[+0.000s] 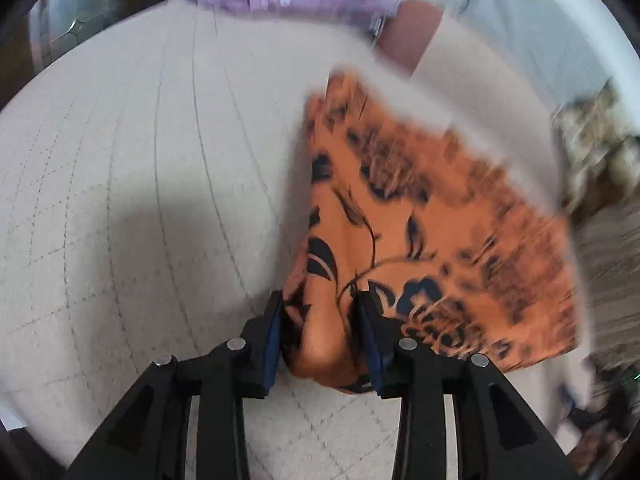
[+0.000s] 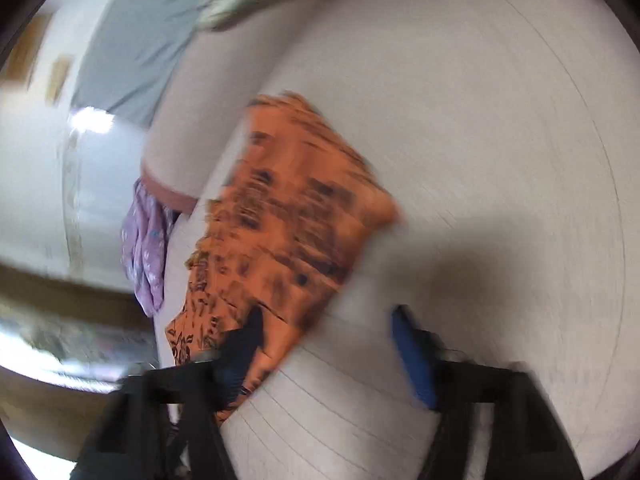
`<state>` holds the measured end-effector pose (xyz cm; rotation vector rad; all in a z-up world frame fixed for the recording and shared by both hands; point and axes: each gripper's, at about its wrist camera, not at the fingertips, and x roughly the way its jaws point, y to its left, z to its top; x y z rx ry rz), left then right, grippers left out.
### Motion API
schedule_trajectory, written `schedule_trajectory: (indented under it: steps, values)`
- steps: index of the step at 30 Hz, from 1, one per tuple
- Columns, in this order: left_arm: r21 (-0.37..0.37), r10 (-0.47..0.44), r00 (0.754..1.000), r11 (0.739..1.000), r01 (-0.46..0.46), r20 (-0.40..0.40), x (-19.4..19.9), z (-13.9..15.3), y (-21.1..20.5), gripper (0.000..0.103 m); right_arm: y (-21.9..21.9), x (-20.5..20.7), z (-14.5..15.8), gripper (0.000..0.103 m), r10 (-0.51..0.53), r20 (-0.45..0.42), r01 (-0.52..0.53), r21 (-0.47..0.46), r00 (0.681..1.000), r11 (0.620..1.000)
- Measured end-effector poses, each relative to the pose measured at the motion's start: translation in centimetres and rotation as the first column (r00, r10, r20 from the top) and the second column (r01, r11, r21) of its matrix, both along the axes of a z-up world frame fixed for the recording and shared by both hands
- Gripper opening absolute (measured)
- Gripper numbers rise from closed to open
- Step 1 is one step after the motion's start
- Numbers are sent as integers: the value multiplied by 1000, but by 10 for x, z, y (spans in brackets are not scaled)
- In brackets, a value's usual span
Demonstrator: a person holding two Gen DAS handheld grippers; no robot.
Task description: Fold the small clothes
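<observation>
The orange cloth (image 1: 420, 240) with dark flowers lies on a pale quilted bed cover (image 1: 140, 180). In the left wrist view it spreads up and to the right from the left tongs (image 1: 320, 332).

A bunched corner of the cloth sits right between the two black fingers of the left tongs. The blue pads (image 1: 273, 344) are on each side of that bunch. The tongs are partly apart. The cloth fills the gap and seems to touch both pads, but the picture does not show clearly if they squeeze it.

In the right wrist view the same cloth (image 2: 292, 220) lies up and to the left of the right tongs (image 2: 332, 352). These tongs stand wide. Only the left finger lies over the edge of the cloth. The right finger with its blue pad (image 2: 414, 360) is over the bare cover (image 2: 500, 140), apart from the cloth. Nothing is gripped between them.

A purple cloth (image 2: 146, 248) hangs at the edge of the bed, near the orange one. Both pictures are blurry.
</observation>
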<state>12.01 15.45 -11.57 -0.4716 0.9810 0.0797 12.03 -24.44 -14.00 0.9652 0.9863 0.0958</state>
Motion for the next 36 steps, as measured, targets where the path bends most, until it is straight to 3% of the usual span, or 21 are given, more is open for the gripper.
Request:
schedule_trajectory:
  steps: [3, 6, 9, 11, 14, 15, 16, 17, 20, 23, 27, 30, 33, 34, 35, 36]
  values:
    - [-1, 22, 1000, 1000, -22, 15, 3, 14, 9, 55, -12, -10, 6, 73, -22, 77, 24, -28, 997, 999]
    - [-2, 44, 999, 999, -44, 9, 13, 17, 18, 67, -22, 15, 19, 73, 30, 138, -24, -45, 990, 999]
    - [-8, 17, 999, 1000, -17, -30, 20, 4, 15, 68, -20, 53, 14, 75, 73, 100, -59, -131, 992, 990]
    - [27, 1, 1000, 1000, 0, -14, 24, 4, 9, 71, -23, 70, 11, 75, 84, 93, -70, -143, 992, 987]
    - [18, -30, 999, 999, 31, -30, 38, 3, 5, 72, -7, 100, 7, 71, 185, 61, -168, -221, 981, 961]
    - [35, -52, 998, 998, 53, -45, 44, 2, 2, 69, 2, 108, 7, 64, 218, 42, -201, -251, 975, 947]
    - [51, -64, 996, 996, 67, -58, 51, 1, -1, 35, 7, 115, 6, 42, 246, -7, -238, -281, 969, 930]
    - [70, -100, 991, 992, 107, -89, 59, -2, -6, 16, 7, 119, 6, 26, 267, -28, -264, -273, 963, 925]
    - [100, -125, 988, 986, 134, -95, 68, 9, -14, 13, 13, 122, 17, 18, 311, -34, -308, -263, 950, 914]
    - [118, -151, 988, 981, 152, -21, 64, 40, -15, 13, 14, 112, 42, 16, 307, 22, -294, -230, 951, 928]
    - [105, -197, 979, 976, 191, 51, 41, 80, -8, 13, 19, 87, 88, 15, 328, 105, -301, -213, 939, 930]
    - [87, -243, 970, 967, 239, 34, 21, 80, -2, 13, 21, 40, 102, 15, 316, 132, -290, -185, 940, 939]
    - [81, -283, 956, 954, 289, -81, 7, 35, 13, 19, 17, -17, 71, 23, 272, 68, -261, -130, 960, 956]
    - [102, -269, 955, 954, 283, -127, 6, 17, 18, 27, 18, -31, 53, 35, 277, 20, -271, -158, 961, 950]
    - [87, -240, 960, 963, 254, -141, 1, -1, 30, 35, 20, -41, 35, 57, 290, -37, -291, -191, 956, 937]
    - [54, -228, 969, 971, 234, -95, -3, 0, 36, 36, 21, -56, 12, 56, 305, -104, -321, -209, 946, 924]
